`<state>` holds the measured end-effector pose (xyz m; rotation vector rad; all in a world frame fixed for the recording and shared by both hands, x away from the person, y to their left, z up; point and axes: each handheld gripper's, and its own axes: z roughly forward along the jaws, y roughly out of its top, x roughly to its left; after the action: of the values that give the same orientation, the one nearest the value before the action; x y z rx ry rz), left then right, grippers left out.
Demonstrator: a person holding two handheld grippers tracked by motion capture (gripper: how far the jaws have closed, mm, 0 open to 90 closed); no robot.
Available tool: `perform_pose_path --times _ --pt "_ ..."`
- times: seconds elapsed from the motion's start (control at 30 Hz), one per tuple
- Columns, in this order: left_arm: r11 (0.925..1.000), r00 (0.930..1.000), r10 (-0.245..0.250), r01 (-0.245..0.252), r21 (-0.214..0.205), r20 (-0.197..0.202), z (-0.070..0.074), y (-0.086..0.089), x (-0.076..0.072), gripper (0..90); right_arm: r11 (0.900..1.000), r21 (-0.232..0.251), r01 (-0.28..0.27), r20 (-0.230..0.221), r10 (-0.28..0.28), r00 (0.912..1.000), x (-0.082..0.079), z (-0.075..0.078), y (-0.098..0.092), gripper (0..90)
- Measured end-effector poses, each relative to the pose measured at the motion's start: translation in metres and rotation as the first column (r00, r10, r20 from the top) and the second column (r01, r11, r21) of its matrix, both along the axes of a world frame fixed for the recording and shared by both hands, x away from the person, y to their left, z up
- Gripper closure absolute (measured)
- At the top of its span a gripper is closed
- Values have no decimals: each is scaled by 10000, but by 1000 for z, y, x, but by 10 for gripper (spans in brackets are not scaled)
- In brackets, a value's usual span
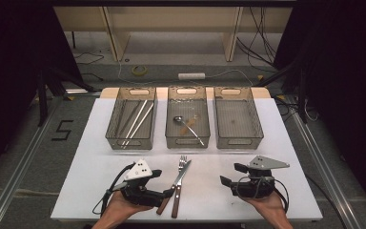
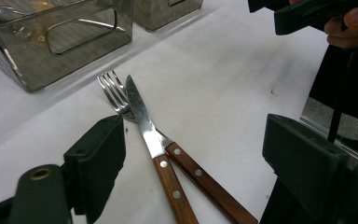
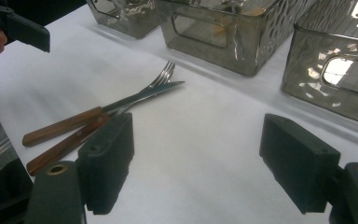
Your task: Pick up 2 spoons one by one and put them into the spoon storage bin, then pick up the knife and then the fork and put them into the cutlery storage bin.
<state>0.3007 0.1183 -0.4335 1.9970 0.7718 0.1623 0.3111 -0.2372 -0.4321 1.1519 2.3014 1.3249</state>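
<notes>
A knife [image 1: 182, 174] and a fork [image 1: 183, 161], both with wooden handles, lie crossed on the white table [image 1: 95, 176] between my two grippers. My left gripper [image 1: 163, 183] sits just left of their handles and points right. It is open, and in the left gripper view the knife [image 2: 142, 119] and fork [image 2: 112, 91] lie ahead between its jaws, untouched. My right gripper [image 1: 230, 174] hovers to their right, pointing left, open and holding nothing. The right gripper view has the knife [image 3: 140, 95] and fork [image 3: 161, 77] ahead on the left.
Three clear bins stand in a row behind the cutlery. The left bin [image 1: 110, 133] holds long thin sticks, the middle bin [image 1: 187, 139] holds spoons, and the right bin [image 1: 238, 139] looks bare. The table's front edge runs close under both hands.
</notes>
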Motion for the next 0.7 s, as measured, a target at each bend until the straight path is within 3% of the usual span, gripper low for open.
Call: perform_pose_path --times 0.17,0.37,0.7 --pt "9999 9999 -121 122 57 -80 -1 -4 0 235 10000 -12 -12 21 13 10000 -3 0 -1 272" --pt "9996 9989 -282 282 -3 -373 -1 -10 1 327 10000 -41 -46 -8 46 10000 -4 -1 -1 272" --pt "9945 9927 -790 848 619 -907 -9 -23 0 665 9999 -139 -63 -46 63 10000 -6 -1 -1 275"
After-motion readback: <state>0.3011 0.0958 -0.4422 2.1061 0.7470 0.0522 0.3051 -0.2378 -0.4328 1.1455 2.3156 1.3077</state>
